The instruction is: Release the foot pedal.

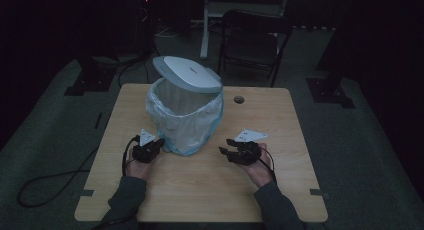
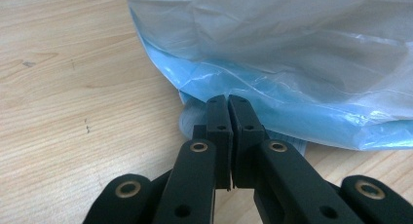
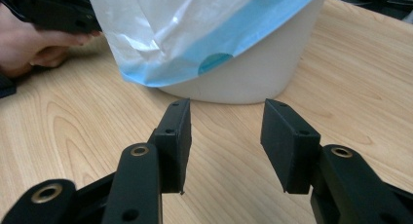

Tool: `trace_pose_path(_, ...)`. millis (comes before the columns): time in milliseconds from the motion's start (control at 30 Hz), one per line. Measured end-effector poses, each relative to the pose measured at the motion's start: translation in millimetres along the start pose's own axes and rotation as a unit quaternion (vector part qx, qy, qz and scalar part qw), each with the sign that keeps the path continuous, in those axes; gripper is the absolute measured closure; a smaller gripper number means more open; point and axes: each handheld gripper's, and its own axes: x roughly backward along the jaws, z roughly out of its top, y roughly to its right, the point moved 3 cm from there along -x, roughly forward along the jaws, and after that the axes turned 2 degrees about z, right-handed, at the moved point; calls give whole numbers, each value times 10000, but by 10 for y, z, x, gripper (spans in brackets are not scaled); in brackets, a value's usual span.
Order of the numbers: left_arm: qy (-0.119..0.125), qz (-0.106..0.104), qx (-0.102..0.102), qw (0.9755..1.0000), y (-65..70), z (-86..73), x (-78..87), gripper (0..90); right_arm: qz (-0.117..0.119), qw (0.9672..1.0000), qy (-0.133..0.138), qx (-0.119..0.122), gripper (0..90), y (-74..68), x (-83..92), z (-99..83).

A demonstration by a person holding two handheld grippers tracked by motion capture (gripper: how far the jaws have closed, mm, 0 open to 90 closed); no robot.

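Note:
A white bin (image 1: 186,76) with a swing lid stands at the middle of the wooden table (image 1: 210,190). A white bag (image 1: 185,121) with a blue hem lines it and hangs down its outside. My left gripper (image 1: 160,143) is at the bin's left foot. Its jaws (image 2: 228,100) are shut, with the tips pinched into the bag's blue hem (image 2: 292,121). My right gripper (image 1: 226,145) is to the right of the bin, open and holding nothing. Its gap (image 3: 226,107) faces the bin wall (image 3: 253,73) and the bag (image 3: 170,29), a short way off. The left gripper (image 3: 58,12) and its hand are at that view's top left.
A cable hole (image 1: 239,99) is in the tabletop behind the right gripper. A dark folding chair (image 1: 252,35) stands beyond the table's far edge. A cable (image 1: 50,182) loops on the floor at the left. Bare wood lies in front of both hands.

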Motion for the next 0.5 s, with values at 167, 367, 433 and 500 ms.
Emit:
trace_pose_path(167, 68, -60, 139, 9999, -26, -26, 74, 886, -54, 10000, -37, -49, 534, 29, 11, -39)
trace_pose_path(367, -78, 103, 353, 9993, -155, -88, 108, 864, -126, 9999, -43, -108, 533, 98, 43, -95)
trace_pose_path(433, -41, 152, 425, 9990, -184, -87, 124, 862, -136, 9998, -50, -106, 532, 106, 45, -101)
trace_pose_path(500, -54, 196, 508, 9985, -214, -98, 129, 860, -165, 9998, -69, -112, 531, 113, 43, -107)
